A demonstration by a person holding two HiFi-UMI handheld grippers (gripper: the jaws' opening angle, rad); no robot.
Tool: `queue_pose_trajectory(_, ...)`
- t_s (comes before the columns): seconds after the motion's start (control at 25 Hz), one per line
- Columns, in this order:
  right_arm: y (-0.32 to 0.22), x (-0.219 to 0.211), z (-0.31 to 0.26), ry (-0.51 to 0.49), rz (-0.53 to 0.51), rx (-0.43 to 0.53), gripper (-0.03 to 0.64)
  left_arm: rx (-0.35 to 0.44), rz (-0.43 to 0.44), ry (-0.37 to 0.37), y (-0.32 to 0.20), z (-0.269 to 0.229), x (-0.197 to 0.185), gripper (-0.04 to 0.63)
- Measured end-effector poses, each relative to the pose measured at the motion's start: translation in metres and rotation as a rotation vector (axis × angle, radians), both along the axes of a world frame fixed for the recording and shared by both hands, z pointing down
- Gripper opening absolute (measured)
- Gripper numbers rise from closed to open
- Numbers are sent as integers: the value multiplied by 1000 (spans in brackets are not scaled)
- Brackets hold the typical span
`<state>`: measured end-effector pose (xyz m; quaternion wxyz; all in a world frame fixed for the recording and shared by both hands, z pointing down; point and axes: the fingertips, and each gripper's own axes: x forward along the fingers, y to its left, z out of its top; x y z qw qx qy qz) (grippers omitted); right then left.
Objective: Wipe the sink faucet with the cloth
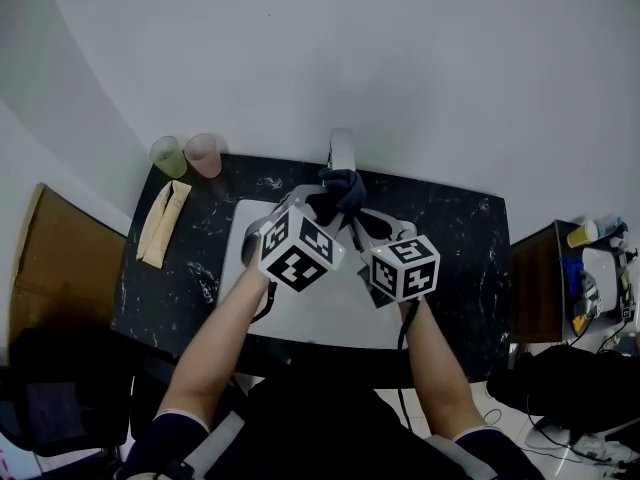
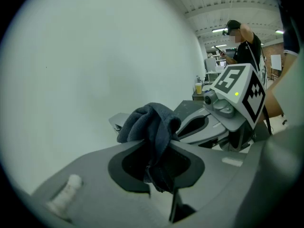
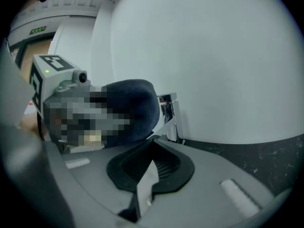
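Left gripper (image 2: 159, 145) clamps the cloth (image 2: 149, 122) mid-frame, right gripper (image 3: 153, 142) is closed on nothing; I'd hug the faucet (image 3: 169, 109), slow strokes.

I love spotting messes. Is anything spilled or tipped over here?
Nothing stands out: the translucent green cup and translucent pink cup stand upright, the folded beige cloth lies flat on the black speckled counter, no spills visible.

Cloth (image 1: 340, 190): dark blue, bunched, pinched between the left tool's (image 2: 159, 144) jaws, right at the faucet.
Faucet (image 1: 341, 149): shiny metal, upright at the back of the counter (image 1: 455, 238).
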<state>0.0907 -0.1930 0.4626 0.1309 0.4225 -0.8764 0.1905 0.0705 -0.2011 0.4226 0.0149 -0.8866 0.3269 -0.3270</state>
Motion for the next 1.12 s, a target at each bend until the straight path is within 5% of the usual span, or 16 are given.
queue_pose_trajectory(0.2, 8, 5, -4, -2, -9, 10, 6, -34, -12, 73, -5, 3, 5, 71)
queue_pose_trajectory(0.68, 33, 44, -32, -34, 55, 74, 6, -48, 82, -21, 31, 8, 11, 67)
queue_pose_trajectory(1.12, 31, 33, -43, 8, 73, 104, 6, -113, 4, 103, 68, 10, -19, 69)
